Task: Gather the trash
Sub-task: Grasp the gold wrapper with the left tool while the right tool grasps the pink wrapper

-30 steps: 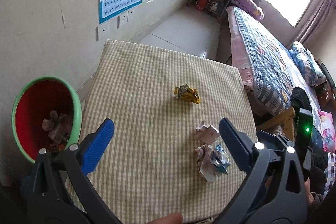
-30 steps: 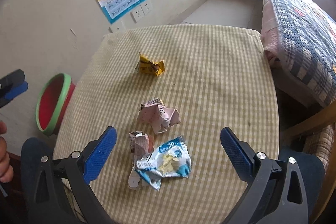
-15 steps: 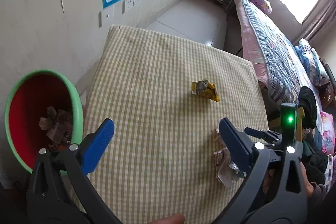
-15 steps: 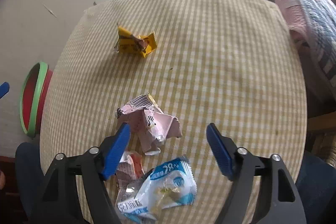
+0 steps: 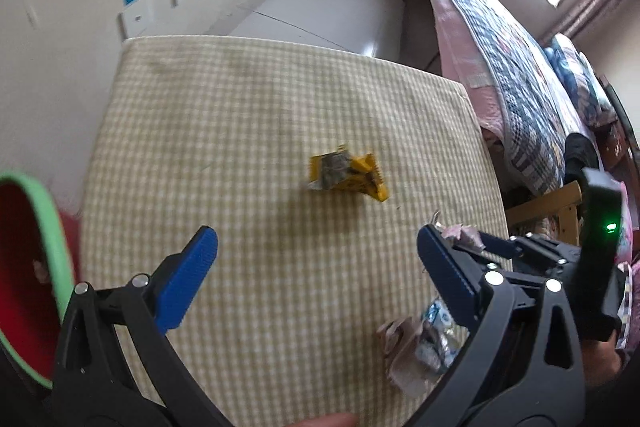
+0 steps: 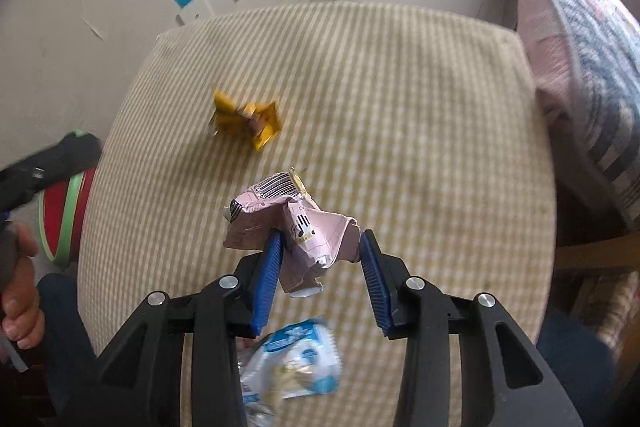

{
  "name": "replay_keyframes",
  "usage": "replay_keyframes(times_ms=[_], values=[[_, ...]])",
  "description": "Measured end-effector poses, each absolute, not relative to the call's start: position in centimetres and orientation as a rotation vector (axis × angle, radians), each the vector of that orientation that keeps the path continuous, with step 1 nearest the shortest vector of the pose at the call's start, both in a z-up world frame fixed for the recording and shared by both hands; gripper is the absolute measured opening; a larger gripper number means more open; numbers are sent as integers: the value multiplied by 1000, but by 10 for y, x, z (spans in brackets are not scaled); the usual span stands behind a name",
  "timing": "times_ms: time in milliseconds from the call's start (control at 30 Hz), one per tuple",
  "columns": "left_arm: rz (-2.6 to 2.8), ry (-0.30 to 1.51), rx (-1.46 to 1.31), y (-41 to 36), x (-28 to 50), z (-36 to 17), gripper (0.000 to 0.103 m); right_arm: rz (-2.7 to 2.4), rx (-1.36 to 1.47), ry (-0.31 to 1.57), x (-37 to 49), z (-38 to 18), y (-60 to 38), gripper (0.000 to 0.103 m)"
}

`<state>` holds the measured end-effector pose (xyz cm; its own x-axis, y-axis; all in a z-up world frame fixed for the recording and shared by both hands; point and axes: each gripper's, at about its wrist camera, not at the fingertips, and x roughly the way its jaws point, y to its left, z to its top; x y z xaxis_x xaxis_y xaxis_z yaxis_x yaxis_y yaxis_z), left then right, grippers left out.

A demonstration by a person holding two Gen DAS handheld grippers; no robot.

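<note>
both blue pads of the right gripper (image 6: pixel 320 251) press in on the crumpled pink wrapper (image 6: pixel 288 223), one on each flank, so the jaws grasp it; its barcode end sticks up and away from the fingers. whether it has left the checked tablecloth (image 6: pixel 400 107) cannot be told. just below the jaws, nearer the camera, lies a blue and white wrapper (image 6: pixel 292 363), blurred. farther out on the cloth sits a yellow wrapper (image 6: pixel 246 121), well apart from the pink one.

the left gripper (image 5: pixel 316 255) hangs over the near part of the same cloth with its jaws spread wide and nothing between them. the yellow wrapper (image 5: pixel 346 177) lies ahead of it, between the lines of the two fingers. at the left edge of the left wrist view stands the red bin with a green rim (image 5: pixel 44 227), beside the table, with some scraps inside. a bed with a patterned quilt (image 5: pixel 516 75) runs along the right side.
</note>
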<state>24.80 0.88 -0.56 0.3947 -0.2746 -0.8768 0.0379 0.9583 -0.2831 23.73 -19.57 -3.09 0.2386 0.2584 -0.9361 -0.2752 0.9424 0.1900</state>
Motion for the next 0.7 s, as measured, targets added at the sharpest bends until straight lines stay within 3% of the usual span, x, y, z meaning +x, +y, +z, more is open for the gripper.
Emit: replay_keyframes(times_ms=[400, 533, 667, 700], values=[[-176, 1230, -210, -19, 295, -46, 97, 316, 16, 1268, 265, -37, -222, 39], [-182, 1262, -200, -29, 309, -58, 91, 304, 34, 1271, 273, -43, -229, 39], [-188, 1303, -192, -38, 319, -70, 72, 298, 48, 1263, 279, -45, -233, 40], [-190, 1314, -187, -41, 321, -72, 59, 297, 51, 1260, 280, -45, -233, 40]])
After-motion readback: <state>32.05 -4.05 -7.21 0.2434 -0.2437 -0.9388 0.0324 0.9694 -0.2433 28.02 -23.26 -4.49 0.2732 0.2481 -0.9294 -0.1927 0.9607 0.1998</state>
